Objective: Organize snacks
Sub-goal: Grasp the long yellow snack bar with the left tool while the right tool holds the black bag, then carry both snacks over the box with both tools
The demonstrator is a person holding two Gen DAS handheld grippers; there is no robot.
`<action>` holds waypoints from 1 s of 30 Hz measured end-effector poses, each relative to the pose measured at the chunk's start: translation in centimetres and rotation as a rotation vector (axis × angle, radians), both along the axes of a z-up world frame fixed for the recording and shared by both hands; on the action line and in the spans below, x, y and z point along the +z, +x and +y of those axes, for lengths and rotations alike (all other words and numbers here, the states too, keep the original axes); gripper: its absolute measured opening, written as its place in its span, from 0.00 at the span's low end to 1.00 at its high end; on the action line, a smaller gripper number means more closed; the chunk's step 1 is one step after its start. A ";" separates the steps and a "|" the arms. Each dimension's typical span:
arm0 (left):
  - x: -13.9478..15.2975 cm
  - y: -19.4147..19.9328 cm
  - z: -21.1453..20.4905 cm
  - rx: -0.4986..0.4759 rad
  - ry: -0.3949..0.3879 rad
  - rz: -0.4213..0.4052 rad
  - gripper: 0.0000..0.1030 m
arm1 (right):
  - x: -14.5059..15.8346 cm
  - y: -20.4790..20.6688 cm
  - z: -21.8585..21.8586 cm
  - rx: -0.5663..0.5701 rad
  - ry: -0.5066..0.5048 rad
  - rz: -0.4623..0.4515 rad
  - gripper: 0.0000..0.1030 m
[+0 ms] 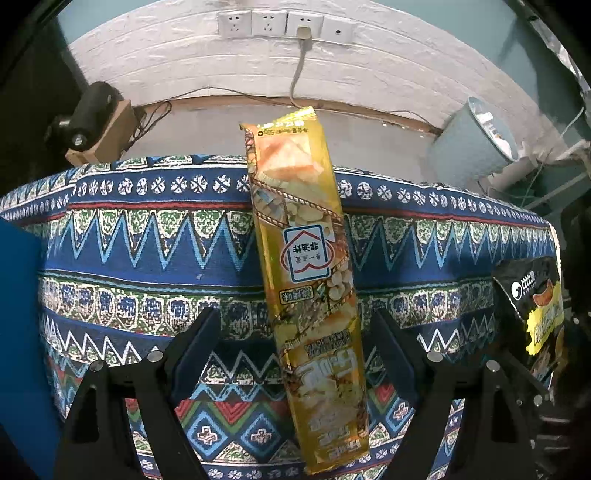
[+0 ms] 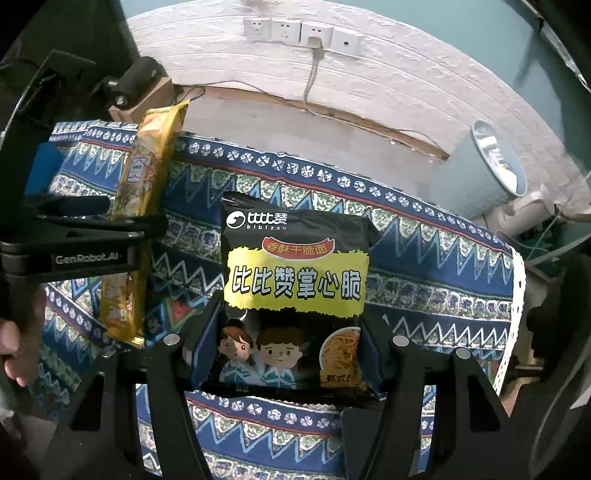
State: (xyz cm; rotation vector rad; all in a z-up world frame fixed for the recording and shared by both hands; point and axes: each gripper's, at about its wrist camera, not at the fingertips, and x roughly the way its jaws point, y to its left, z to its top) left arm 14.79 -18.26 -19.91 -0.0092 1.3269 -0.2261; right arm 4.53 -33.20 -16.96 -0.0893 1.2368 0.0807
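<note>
Your left tool (image 1: 291,350) has its fingers spread wide, and the long yellow snack pack (image 1: 306,251) runs up between them without either pad touching it. In the left wrist view the pack stretches from the bottom of the frame to beyond the far edge of the table (image 1: 129,240), which is covered in a blue patterned cloth. From the right wrist view the same yellow pack (image 2: 144,192) appears on the left, tilted, crossing behind the dark body of your left tool (image 2: 92,236); whether it lies flat on the cloth or is lifted off it cannot be told.

Your right tool (image 2: 291,343) is clamped on the black noodle snack bag (image 2: 295,280): both pads press against the lower sides of the bag, which stands upright above the cloth with its yellow label facing the camera. In the left wrist view that black bag (image 1: 532,306) shows at the far right edge.

At the left edge of the table sits a blue object (image 1: 22,332), only partly in frame. Beyond the table a white brick wall carries a row of wall sockets (image 1: 284,24) with a cable (image 1: 299,70) hanging from one. A pale blue bin (image 1: 472,144) lies tipped on the right, and a black device on a cardboard box (image 1: 99,129) stands on the left.
</note>
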 end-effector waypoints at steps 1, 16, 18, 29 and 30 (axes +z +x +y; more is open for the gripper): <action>0.0 -0.1 0.1 -0.001 -0.007 -0.007 0.70 | -0.1 0.0 0.0 0.001 -0.001 0.002 0.62; 1.5 -2.2 0.8 -0.112 0.046 -0.101 0.30 | 0.3 -0.3 0.2 -0.010 0.005 -0.010 0.62; 2.0 -2.6 0.8 -0.125 0.059 -0.112 0.30 | 0.6 -0.4 0.4 -0.010 0.007 -0.014 0.62; 5.1 -6.1 2.6 -0.172 0.141 -0.204 0.31 | 2.4 -2.0 1.7 -0.008 0.000 -0.046 0.62; 5.5 -6.4 2.9 -0.172 0.149 -0.213 0.31 | 2.6 -2.1 1.8 -0.007 -0.001 -0.050 0.62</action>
